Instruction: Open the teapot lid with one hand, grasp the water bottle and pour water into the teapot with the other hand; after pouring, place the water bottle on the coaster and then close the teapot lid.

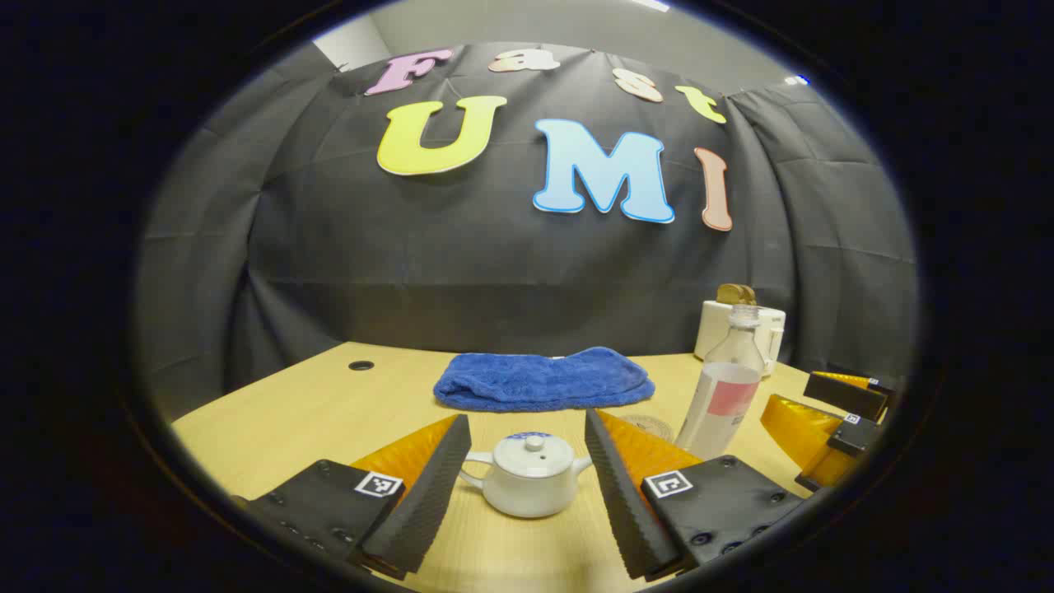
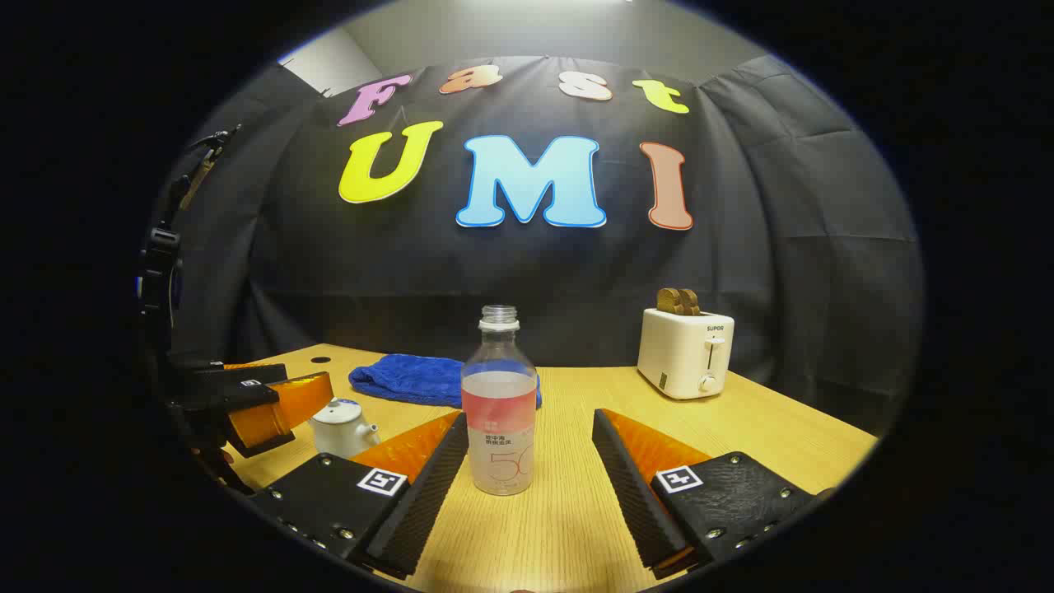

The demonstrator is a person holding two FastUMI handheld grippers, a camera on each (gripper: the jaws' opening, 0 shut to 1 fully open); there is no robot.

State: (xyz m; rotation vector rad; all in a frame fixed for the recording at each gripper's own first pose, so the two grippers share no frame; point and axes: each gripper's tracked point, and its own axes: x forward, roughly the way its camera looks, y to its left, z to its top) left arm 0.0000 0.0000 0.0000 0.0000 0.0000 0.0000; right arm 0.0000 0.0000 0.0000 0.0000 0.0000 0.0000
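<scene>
While both grippers hang just above the wooden table [image 2: 766,428], everything the task needs is spread within easy reach: a toaster [image 2: 685,352] and a folded blue towel [image 1: 543,380] sit at the back, out of the way, leaving the front free for pouring. Next in size, the water bottle [image 2: 499,416] stands upright and uncapped, partly full, ready to be taken; it sits between the spread fingers of the right gripper [image 2: 527,486], slightly nearer the left finger, touched by neither. The left gripper [image 1: 527,486] is likewise wide open and holds nothing, lined up on the teapot [image 1: 527,478], which rests between its fingers with the lid [image 1: 533,449] still on. Smallest, the woven coaster [image 1: 649,427] lies just beside the bottle's base, probably so the put-down is short.
</scene>
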